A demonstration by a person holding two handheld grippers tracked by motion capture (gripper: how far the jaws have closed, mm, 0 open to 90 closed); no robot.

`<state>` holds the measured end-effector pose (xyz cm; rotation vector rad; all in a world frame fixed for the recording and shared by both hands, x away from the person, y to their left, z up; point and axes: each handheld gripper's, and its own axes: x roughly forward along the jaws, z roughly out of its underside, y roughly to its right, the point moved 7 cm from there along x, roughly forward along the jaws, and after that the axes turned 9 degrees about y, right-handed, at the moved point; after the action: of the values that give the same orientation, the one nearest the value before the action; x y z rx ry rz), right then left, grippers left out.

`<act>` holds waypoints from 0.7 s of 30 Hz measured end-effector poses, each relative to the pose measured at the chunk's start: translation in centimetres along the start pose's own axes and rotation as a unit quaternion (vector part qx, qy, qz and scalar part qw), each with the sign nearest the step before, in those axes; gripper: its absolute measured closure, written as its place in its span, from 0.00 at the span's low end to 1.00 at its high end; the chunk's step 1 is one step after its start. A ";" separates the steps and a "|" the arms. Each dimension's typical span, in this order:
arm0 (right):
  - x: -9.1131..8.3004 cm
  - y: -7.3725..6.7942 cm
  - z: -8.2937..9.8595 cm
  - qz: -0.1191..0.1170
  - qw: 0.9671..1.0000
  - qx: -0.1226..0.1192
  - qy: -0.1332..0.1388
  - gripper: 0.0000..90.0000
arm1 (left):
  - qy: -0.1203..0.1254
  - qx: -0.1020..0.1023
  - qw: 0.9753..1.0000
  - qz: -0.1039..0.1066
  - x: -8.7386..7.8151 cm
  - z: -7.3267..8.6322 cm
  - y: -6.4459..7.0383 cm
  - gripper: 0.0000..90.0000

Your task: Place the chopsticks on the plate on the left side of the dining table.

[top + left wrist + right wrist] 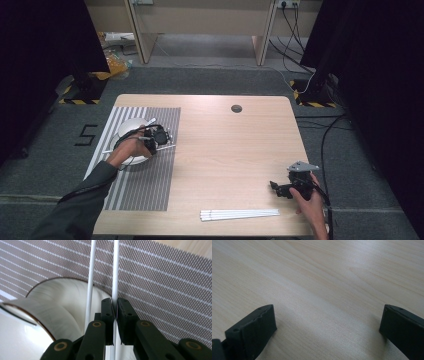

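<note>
Left gripper pinches 1 white stick beside bowl rim.

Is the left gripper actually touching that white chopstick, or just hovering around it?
Touching. In the left gripper view, the left gripper has its jaws closed flat against both sides of the white chopstick, with no gap showing.

The desk looks like pale matt wood grain. The striped placemat is a coarse woven mesh. The white bowl is glossy ceramic; the chopsticks are smooth and white.
</note>
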<state>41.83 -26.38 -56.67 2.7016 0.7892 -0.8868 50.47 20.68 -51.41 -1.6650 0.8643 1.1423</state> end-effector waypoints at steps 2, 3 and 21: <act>0.0 0.0 0.0 0.000 1.000 0.000 0.000 0.01 | -0.003 -0.003 1.000 -0.002 0.0 0.5 -0.2 0.92; 0.0 0.0 0.0 0.000 1.000 0.000 0.000 0.01 | -0.003 -0.005 1.000 -0.001 -0.1 0.6 -0.2 0.92; 0.0 0.0 0.0 0.000 1.000 0.000 0.000 0.01 | -0.017 -0.040 0.999 -0.015 -0.9 5.2 -0.9 0.90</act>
<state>41.83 -26.38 -56.68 2.7008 0.7899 -0.8873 49.40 25.93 -51.15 -1.7123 0.7785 1.1944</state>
